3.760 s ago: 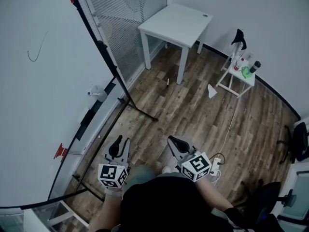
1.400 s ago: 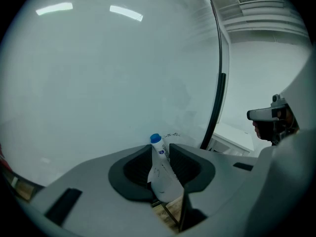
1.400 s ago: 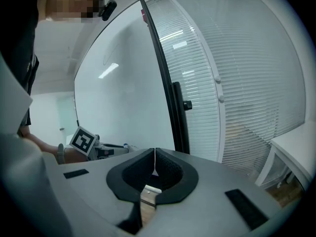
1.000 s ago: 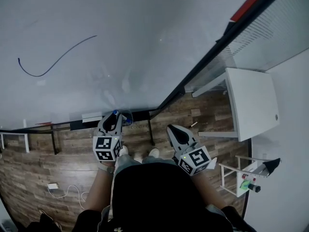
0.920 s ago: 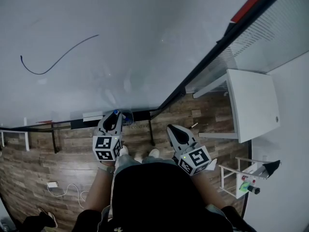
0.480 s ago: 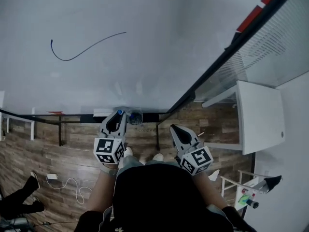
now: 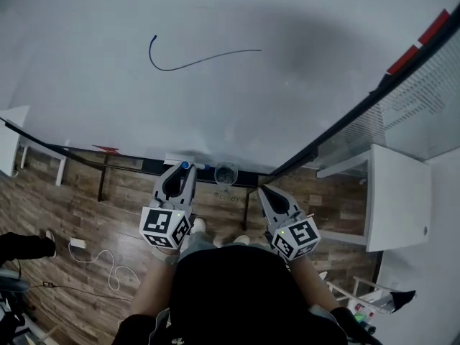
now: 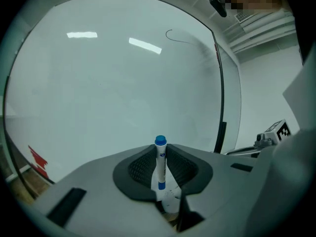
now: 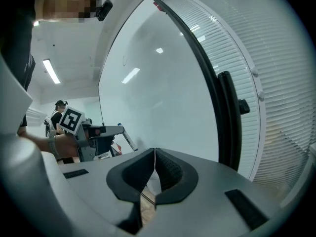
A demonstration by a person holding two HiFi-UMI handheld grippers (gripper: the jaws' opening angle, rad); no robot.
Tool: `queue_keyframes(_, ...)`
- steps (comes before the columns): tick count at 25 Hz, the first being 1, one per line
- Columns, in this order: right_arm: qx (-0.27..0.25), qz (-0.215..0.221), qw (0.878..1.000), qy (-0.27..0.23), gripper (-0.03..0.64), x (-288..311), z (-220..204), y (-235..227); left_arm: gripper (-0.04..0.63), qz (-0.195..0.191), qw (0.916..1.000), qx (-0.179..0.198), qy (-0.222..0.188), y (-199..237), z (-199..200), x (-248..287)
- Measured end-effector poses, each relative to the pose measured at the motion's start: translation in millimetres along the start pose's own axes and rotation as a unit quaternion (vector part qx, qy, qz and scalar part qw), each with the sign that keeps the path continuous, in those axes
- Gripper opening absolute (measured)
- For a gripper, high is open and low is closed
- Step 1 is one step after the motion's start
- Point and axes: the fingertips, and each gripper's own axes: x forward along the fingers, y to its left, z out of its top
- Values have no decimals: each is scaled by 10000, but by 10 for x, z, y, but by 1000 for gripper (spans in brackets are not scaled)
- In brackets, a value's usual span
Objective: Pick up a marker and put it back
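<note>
Since a second ago the head view has swung left, carrying the thin dark curved line (image 7: 208, 60) on the glossy whiteboard (image 7: 302, 85) rightward. The white blue-capped marker (image 8: 160, 169) is pinched lengthwise in the left claw (image 8: 160, 153), cap toward the whiteboard's lower edge; its small blue print is unreadable. The right claw (image 9: 155, 154) is closed, empty, below the whiteboard. Brown wood-plank floor (image 7: 86, 207) runs beneath it.

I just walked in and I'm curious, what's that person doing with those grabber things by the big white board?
A person stands at a whiteboard, one hand-held gripper in each hand. The left hand-held gripper is shut on a blue-capped marker, near the board's bottom edge. The right hand-held gripper is shut on nothing. A thin curved line is on the board.
</note>
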Motion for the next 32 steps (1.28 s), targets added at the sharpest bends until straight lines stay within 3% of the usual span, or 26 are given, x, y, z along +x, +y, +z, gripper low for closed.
queue_keyframes(17,-218,949,9951,159,29,592,-50,831,80,808,9961,121,345,657,-320,-901)
queue_keyframes(26,-293,1110,9931,254,29,678,-98,1055,80,1007,9936,75,512,818,-500,-1181)
queue_keyframes(32,-294,1088,9932,276,29,682,-125,1117,80,921,9942,117,550,843,-530,-1224)
